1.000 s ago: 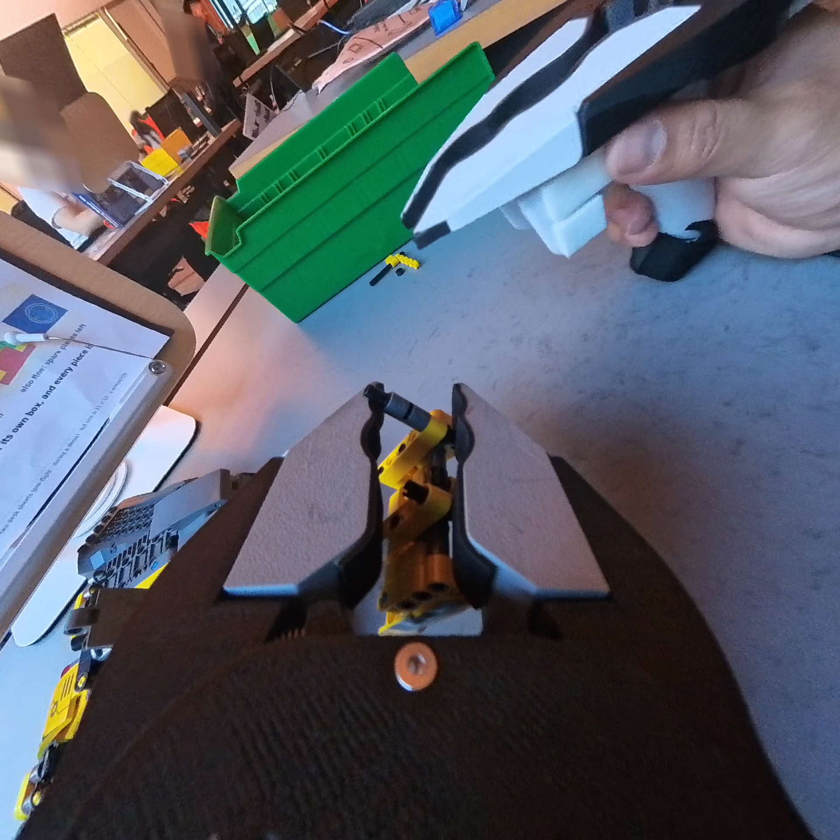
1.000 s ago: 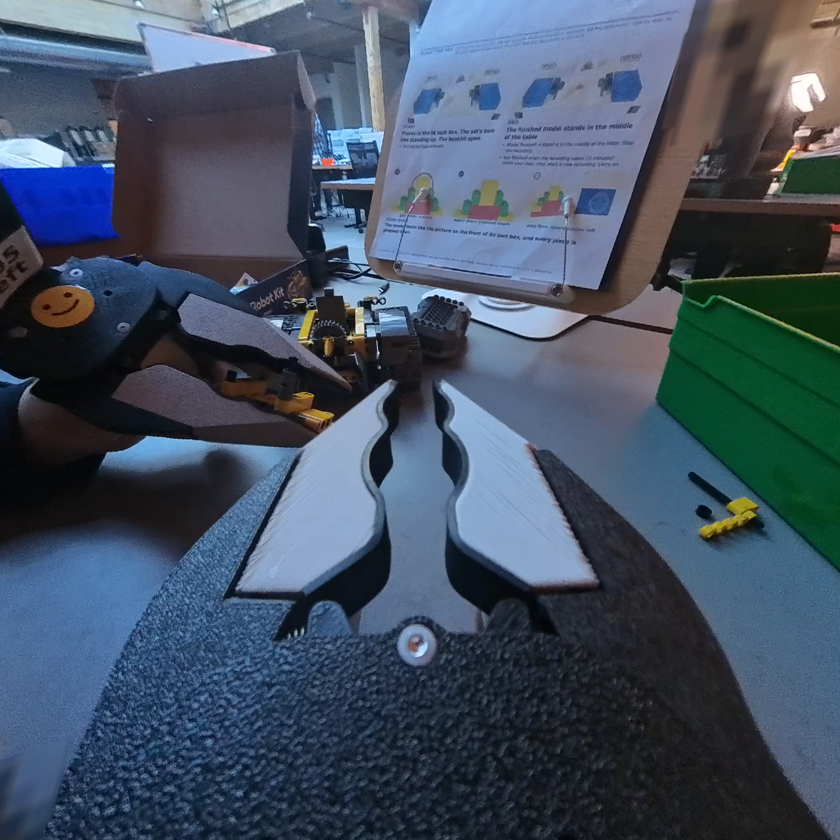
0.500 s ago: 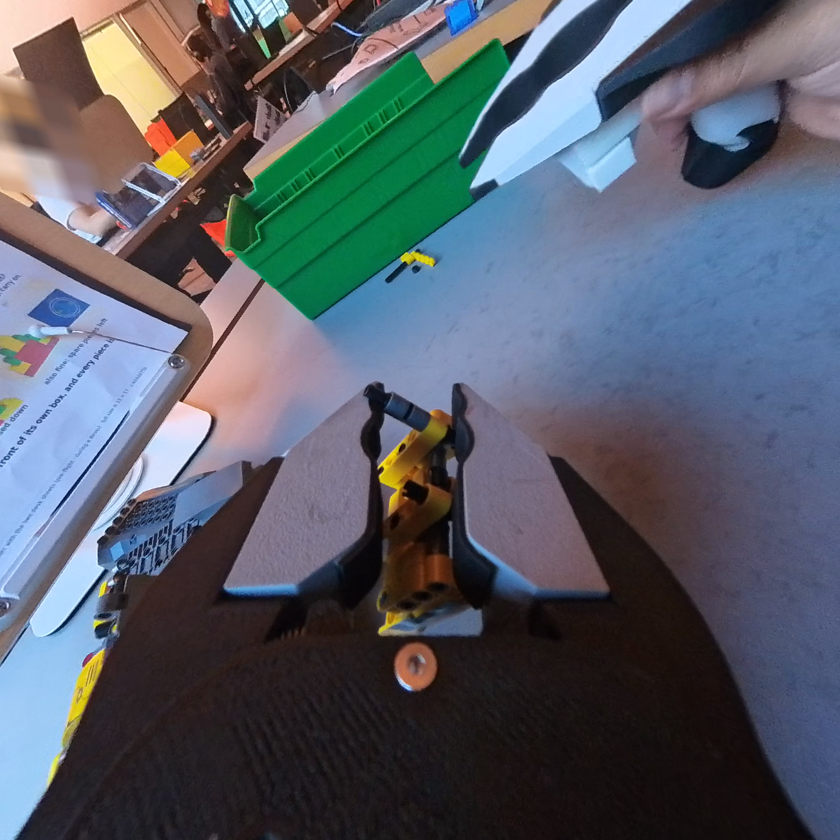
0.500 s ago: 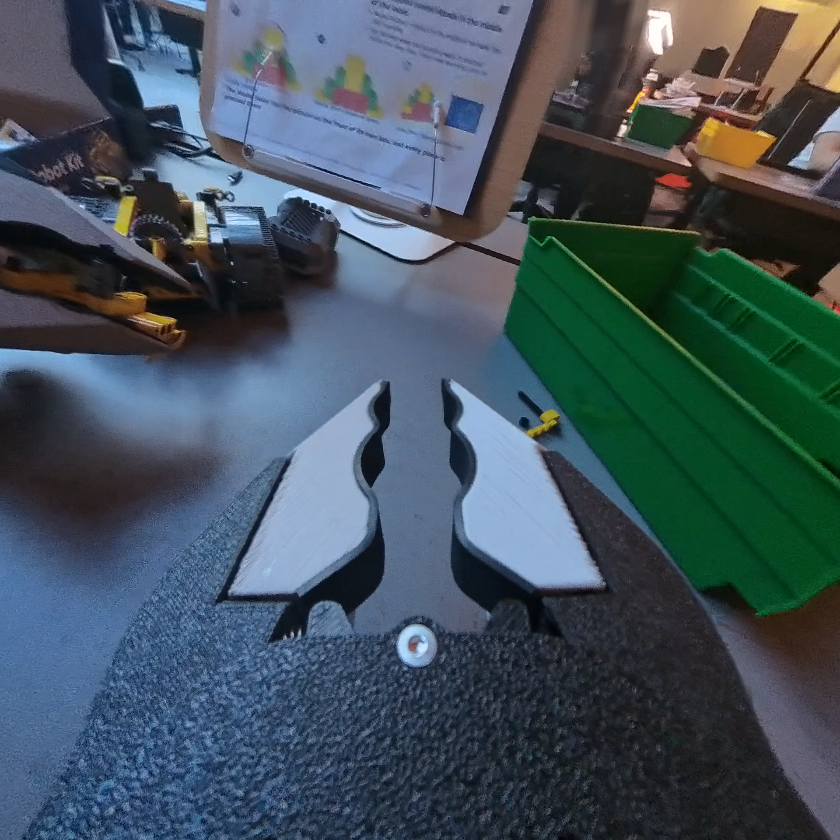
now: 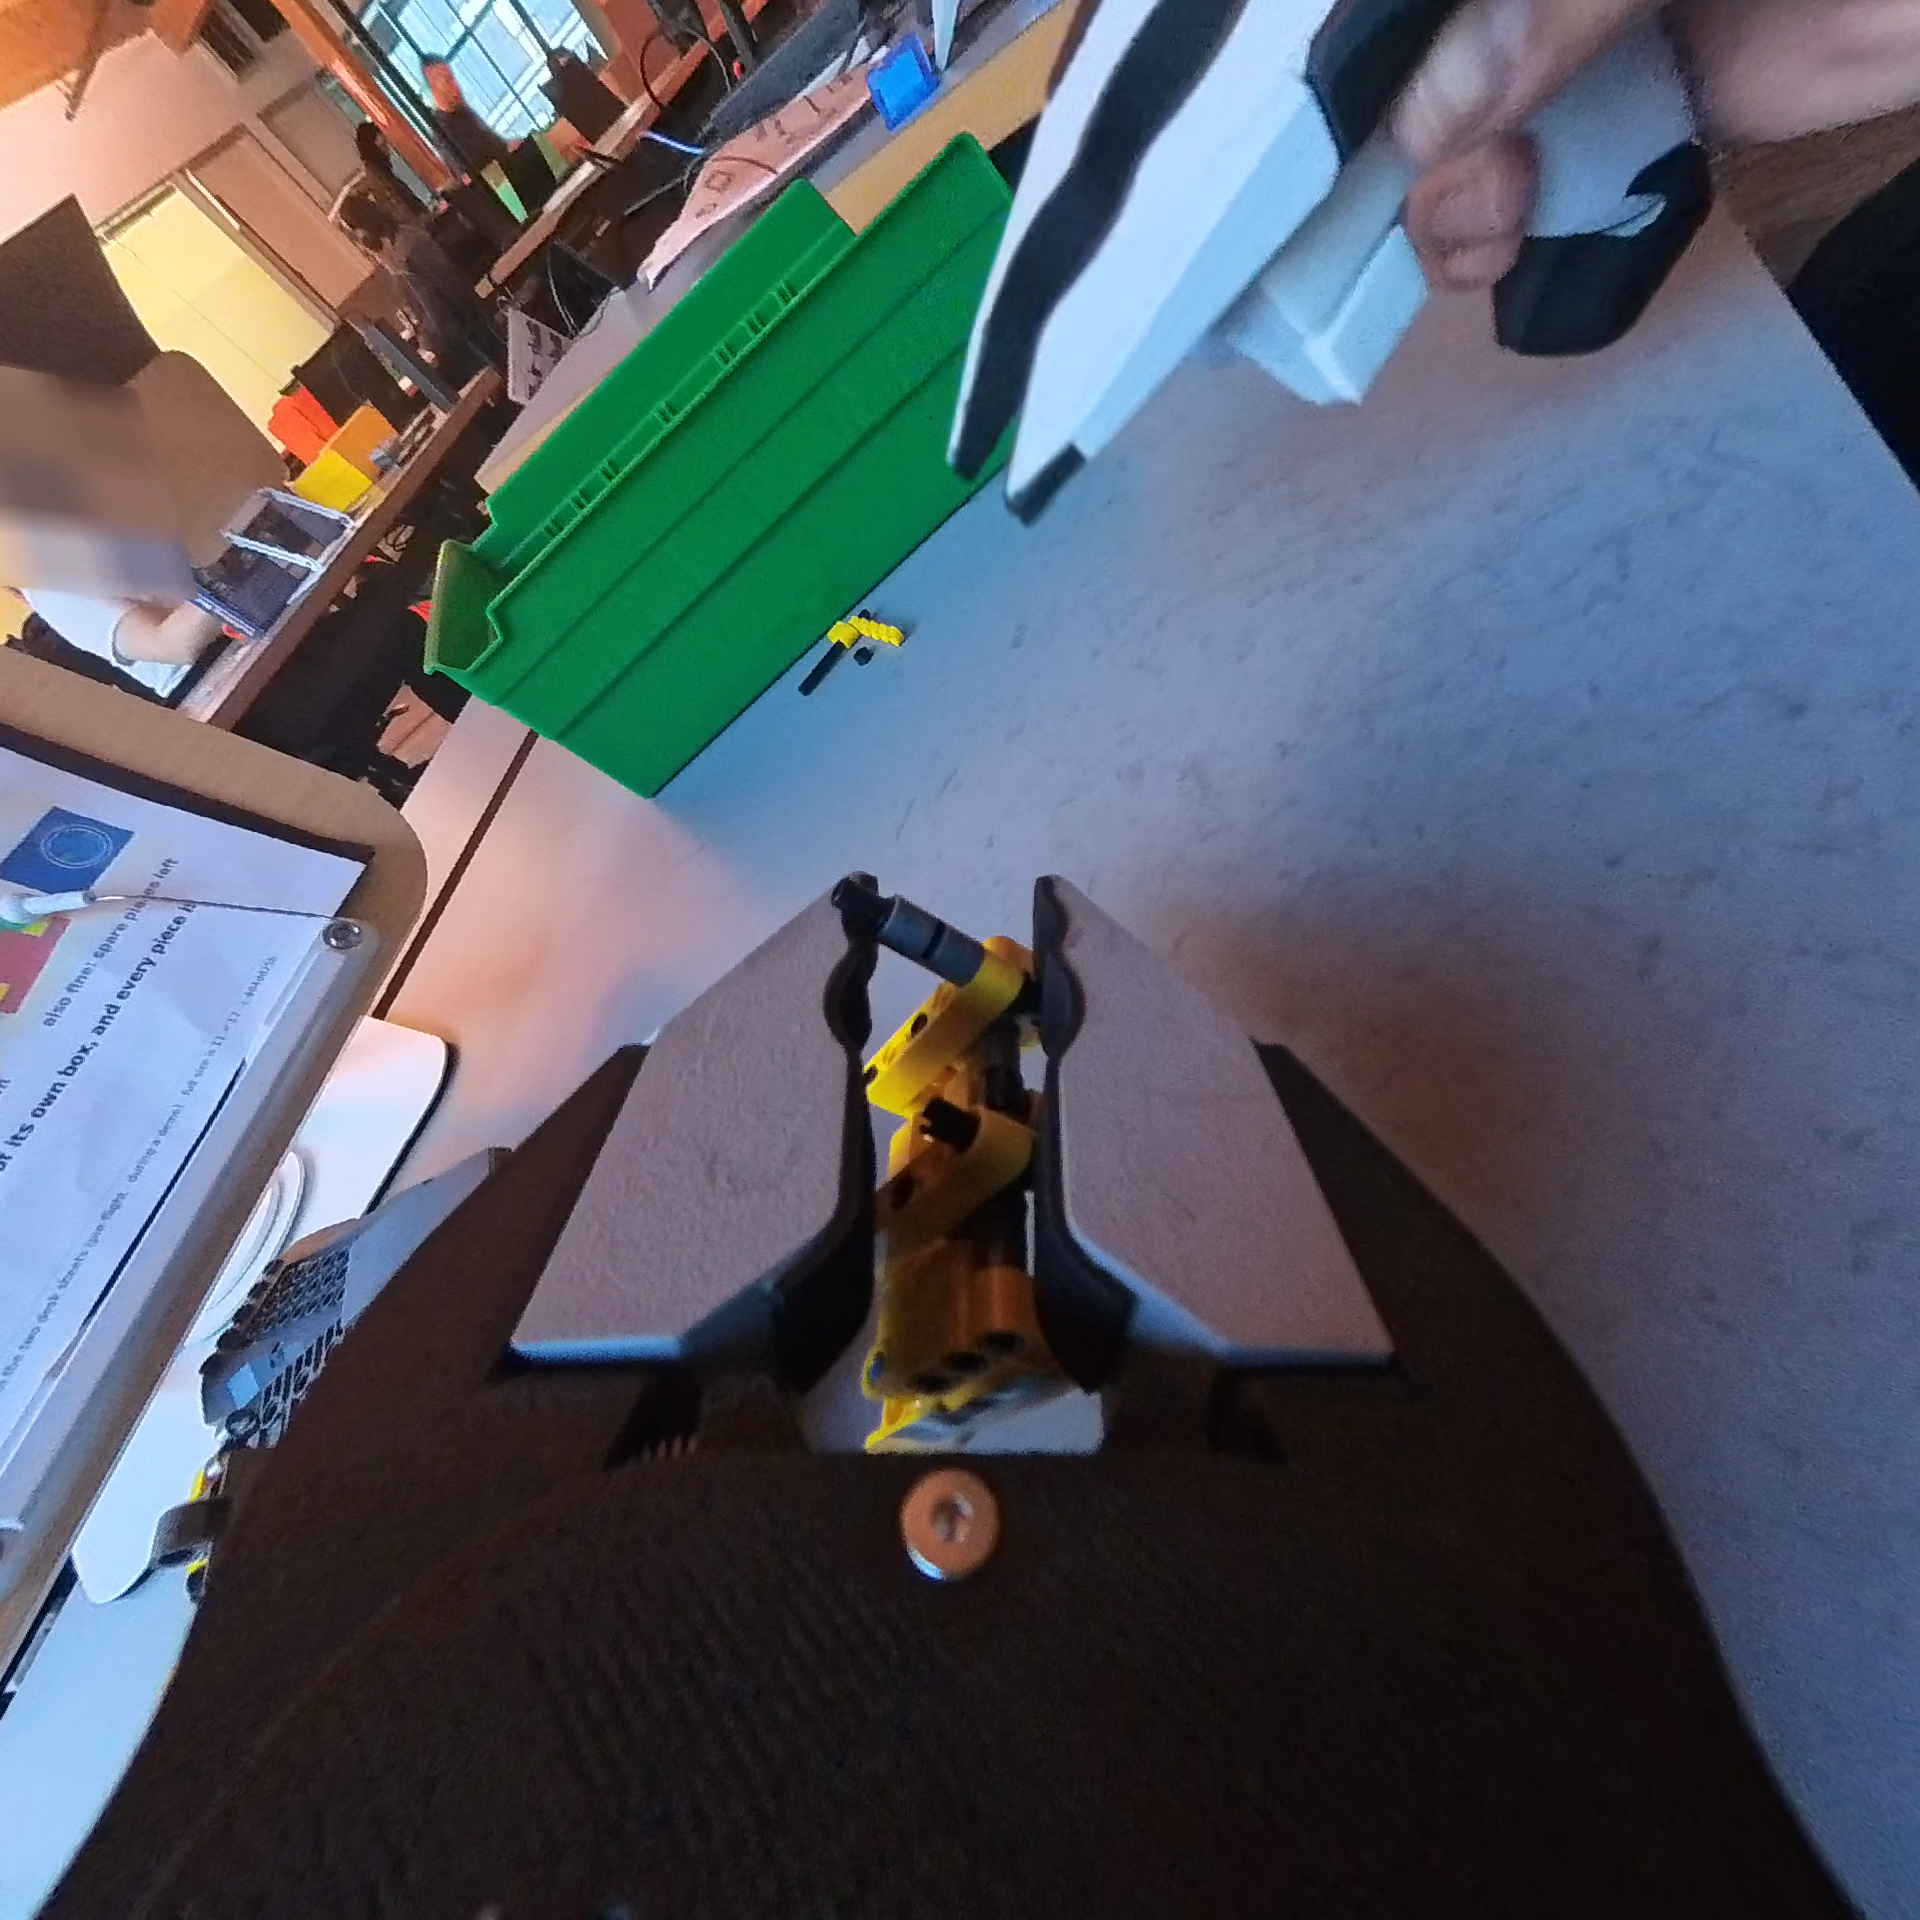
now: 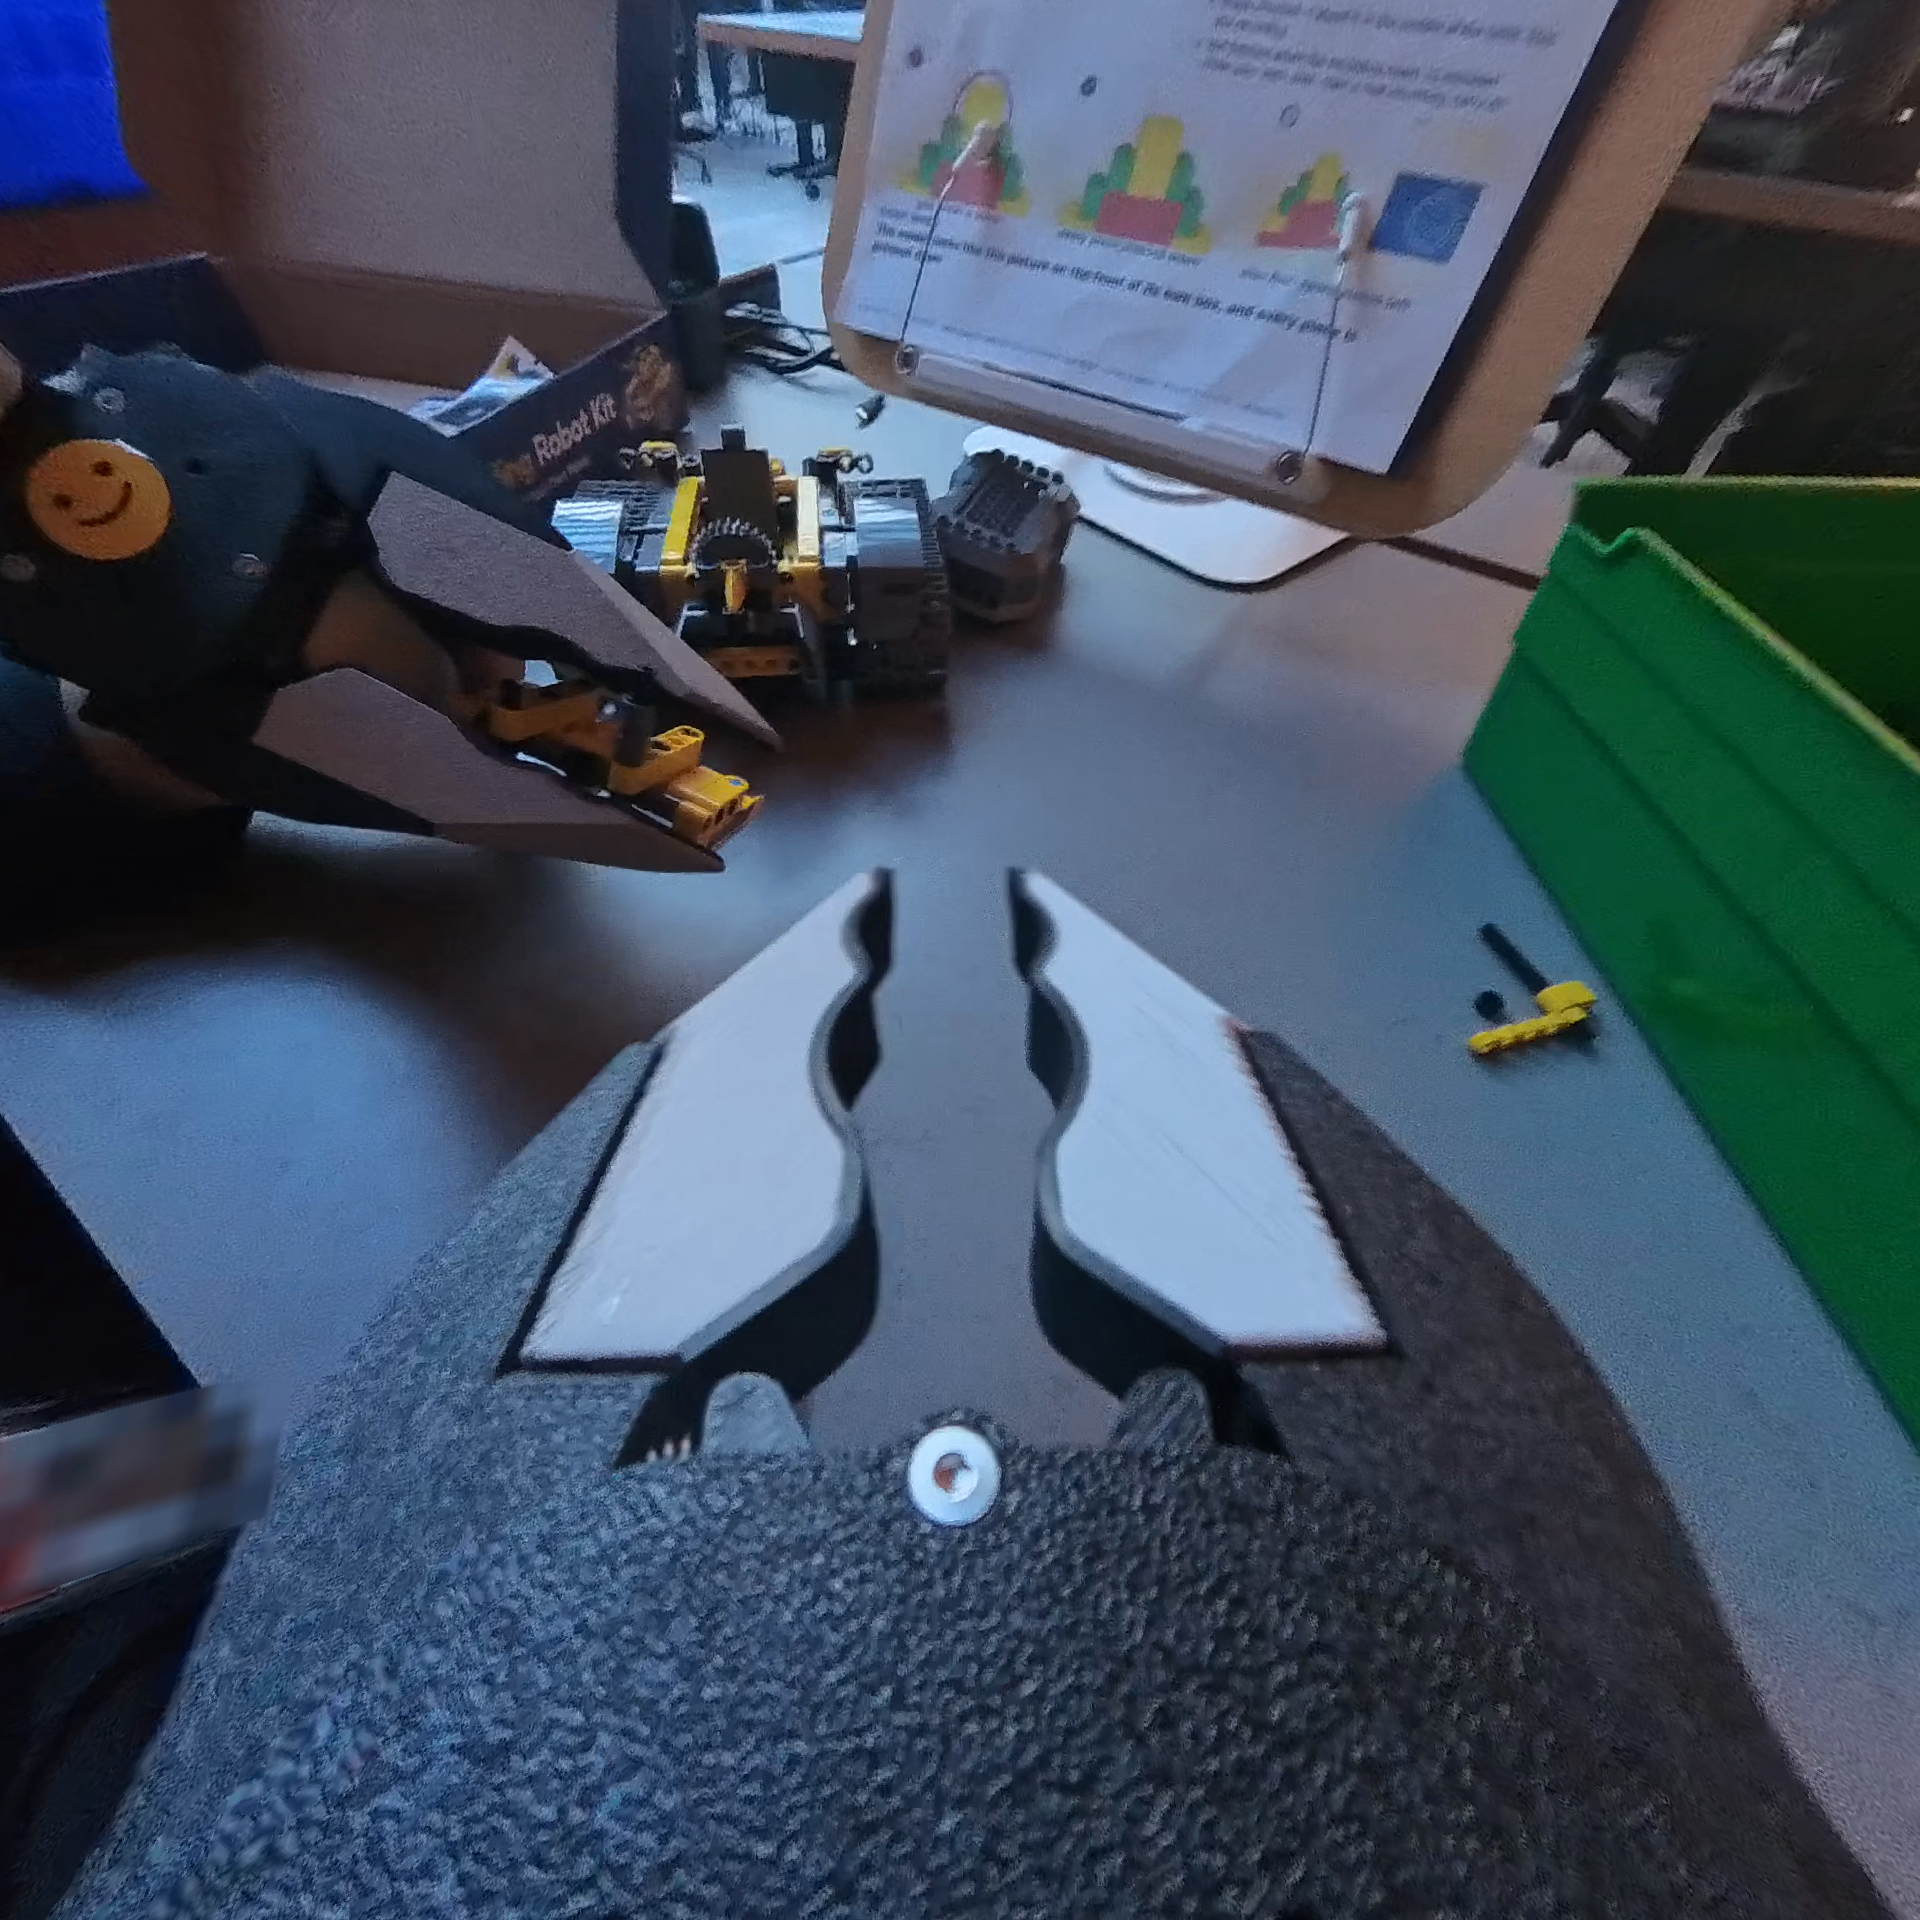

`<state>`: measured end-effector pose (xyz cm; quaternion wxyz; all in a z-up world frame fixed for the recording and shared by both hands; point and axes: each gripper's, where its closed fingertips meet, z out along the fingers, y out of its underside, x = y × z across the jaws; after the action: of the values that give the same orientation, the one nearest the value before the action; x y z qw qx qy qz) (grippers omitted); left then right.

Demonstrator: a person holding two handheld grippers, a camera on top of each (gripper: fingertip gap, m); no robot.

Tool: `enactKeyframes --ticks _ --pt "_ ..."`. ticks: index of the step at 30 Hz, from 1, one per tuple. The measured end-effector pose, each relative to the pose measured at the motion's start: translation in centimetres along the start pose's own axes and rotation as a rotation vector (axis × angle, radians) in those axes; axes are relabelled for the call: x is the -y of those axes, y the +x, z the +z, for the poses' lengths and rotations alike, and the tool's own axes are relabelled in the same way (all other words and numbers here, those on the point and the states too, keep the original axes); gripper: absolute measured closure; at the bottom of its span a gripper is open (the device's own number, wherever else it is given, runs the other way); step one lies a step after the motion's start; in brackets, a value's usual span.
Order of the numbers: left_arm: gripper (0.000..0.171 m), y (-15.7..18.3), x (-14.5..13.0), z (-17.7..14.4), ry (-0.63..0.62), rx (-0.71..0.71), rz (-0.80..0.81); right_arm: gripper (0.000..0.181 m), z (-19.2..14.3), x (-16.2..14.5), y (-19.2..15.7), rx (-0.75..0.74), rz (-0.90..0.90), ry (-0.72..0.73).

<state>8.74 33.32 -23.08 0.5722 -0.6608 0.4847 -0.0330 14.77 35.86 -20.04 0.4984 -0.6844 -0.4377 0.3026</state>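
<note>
My left gripper (image 5: 945, 896) is shut on a small yellow and black brick assembly (image 5: 956, 1143), whose dark grey pin sticks out between the fingertips, held above the grey table (image 5: 1455, 935). It shows at the left of the right wrist view (image 6: 744, 800) with the assembly (image 6: 623, 743) between its fingers. My right gripper (image 6: 948, 878) is open with a narrow gap and holds nothing. It hovers over the table, its tips a little short of the left gripper's. In the left wrist view it is the white-fingered gripper (image 5: 1004, 483) at the top right, held by a hand.
A green bin (image 6: 1714, 831) stands at the right, with a small yellow piece and black axle (image 6: 1538, 1013) beside it. A black and yellow brick vehicle (image 6: 790, 561) sits behind the left gripper. An instruction sheet on a stand (image 6: 1195, 208) and a dark kit box (image 6: 592, 416) stand behind. My hands' fingertips stand some 8 cm from each other.
My right gripper swung toward the green bin, then back to face the left gripper and came closer to it. The left gripper kept its hold and barely moved.
</note>
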Motion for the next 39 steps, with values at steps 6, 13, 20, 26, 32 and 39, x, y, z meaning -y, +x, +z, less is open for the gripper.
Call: enactKeyframes --ticks 6,13,20,26,32,39 --pt "0.145 0.6 0.3 0.0 0.004 -0.012 0.033 0.181 1.4 0.8 -3.7 0.161 0.046 0.075" --pt "0.145 0.9 0.3 0.1 0.005 -0.025 0.041 0.174 2.8 1.9 -6.6 0.356 0.243 0.108" --pt "0.144 0.8 -0.5 0.4 -0.060 0.008 0.078 0.170 5.3 0.7 -7.2 0.314 0.283 0.030" --pt "0.144 0.6 -1.8 1.0 -0.127 0.001 -0.004 0.172 6.0 0.4 -7.6 0.341 0.345 0.025" --pt "0.144 0.4 -1.8 0.9 -0.106 -0.018 -0.076 0.173 6.7 0.0 -7.2 0.318 0.344 -0.001" --pt "0.111 0.1 -1.3 0.3 -0.076 -0.038 -0.097 0.181 6.8 -0.8 -6.9 0.316 0.347 -0.042"
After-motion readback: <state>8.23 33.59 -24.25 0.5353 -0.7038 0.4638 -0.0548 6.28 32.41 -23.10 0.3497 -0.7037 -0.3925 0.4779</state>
